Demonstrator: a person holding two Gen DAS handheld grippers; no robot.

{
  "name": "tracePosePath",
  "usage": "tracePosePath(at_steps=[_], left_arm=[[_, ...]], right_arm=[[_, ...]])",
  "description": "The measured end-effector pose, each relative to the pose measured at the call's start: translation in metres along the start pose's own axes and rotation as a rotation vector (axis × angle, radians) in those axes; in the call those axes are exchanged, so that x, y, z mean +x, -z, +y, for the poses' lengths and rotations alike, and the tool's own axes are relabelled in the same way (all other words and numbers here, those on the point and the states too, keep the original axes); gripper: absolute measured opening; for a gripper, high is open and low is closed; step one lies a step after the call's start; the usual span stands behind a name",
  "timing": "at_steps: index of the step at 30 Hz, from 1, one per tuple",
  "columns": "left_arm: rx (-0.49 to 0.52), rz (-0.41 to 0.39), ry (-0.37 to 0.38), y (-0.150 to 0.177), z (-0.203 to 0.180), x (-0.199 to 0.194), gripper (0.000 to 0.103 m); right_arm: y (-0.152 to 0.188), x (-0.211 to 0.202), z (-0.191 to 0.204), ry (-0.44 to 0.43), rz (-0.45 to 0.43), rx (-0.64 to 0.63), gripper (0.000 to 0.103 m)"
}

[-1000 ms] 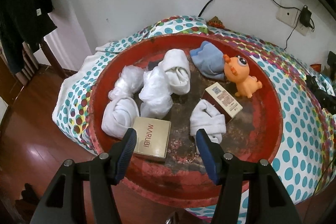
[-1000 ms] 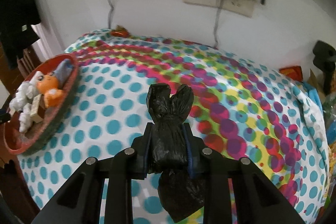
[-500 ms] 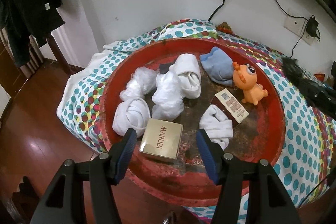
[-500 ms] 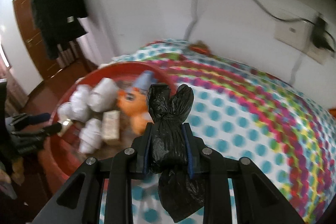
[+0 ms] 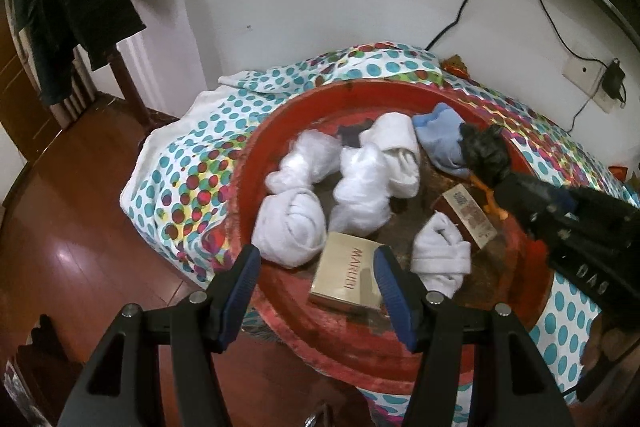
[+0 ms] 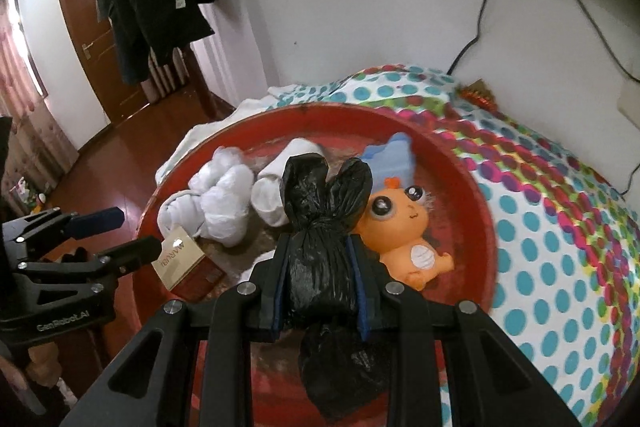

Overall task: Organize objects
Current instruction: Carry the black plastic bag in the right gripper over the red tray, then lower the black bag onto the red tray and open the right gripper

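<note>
My right hand-held gripper (image 6: 320, 283) is pinching the black bag (image 6: 324, 227) over the red tray (image 6: 476, 195) — I'd drop it near the orange toy (image 6: 404, 227); left hand-held gripper (image 5: 316, 275) is spread, empty.

Crinkly glossy black plastic bag (image 6: 322, 247)

- A knotted black plastic bag (image 6: 320, 267) is hanging upright over the red tray (image 6: 476, 203), its two tied ears sticking up.
- White rolled cloths (image 5: 360, 183) are lying bunched in the tray.
- An orange toy (image 6: 408, 231) is lying beside a blue cloth (image 5: 440, 139).
- A gold box (image 5: 346, 275) is sitting near the rim.
</note>
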State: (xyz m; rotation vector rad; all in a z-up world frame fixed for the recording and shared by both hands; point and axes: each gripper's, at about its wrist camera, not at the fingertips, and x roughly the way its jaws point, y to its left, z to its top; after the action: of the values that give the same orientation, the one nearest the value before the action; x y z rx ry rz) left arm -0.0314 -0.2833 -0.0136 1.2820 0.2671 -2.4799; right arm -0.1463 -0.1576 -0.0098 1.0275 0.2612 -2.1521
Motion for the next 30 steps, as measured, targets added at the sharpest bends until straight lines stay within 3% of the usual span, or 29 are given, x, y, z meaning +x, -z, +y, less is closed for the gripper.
tracePosePath(at_steps=[11,14,17,18,20,23,30], left_arm=[[-0.030,0.035,-0.008,0.000,0.010,0.007,0.060],[-0.038,0.041,-0.002,0.001,0.011,0.008,0.060],[-0.043,0.048,0.003,0.001,0.012,0.009,0.060],[-0.045,0.049,0.003,0.001,0.012,0.009,0.060],[-0.052,0.053,0.005,0.001,0.012,0.010,0.060],[-0.056,0.053,0.002,0.001,0.012,0.010,0.060],[-0.059,0.050,-0.006,0.001,0.009,0.006,0.060]], right_arm=[[0.009,0.025,0.018,0.045,0.053,-0.024,0.029],[0.007,0.022,0.016,0.052,0.058,-0.007,0.043],[0.006,0.016,0.017,0.071,0.054,0.001,0.076],[0.005,0.013,0.017,0.084,0.051,0.002,0.080],[0.004,0.008,0.018,0.081,0.047,0.008,0.082],[0.005,0.003,0.016,0.079,0.079,0.043,0.095],[0.017,-0.018,0.016,0.128,0.129,0.113,0.101]])
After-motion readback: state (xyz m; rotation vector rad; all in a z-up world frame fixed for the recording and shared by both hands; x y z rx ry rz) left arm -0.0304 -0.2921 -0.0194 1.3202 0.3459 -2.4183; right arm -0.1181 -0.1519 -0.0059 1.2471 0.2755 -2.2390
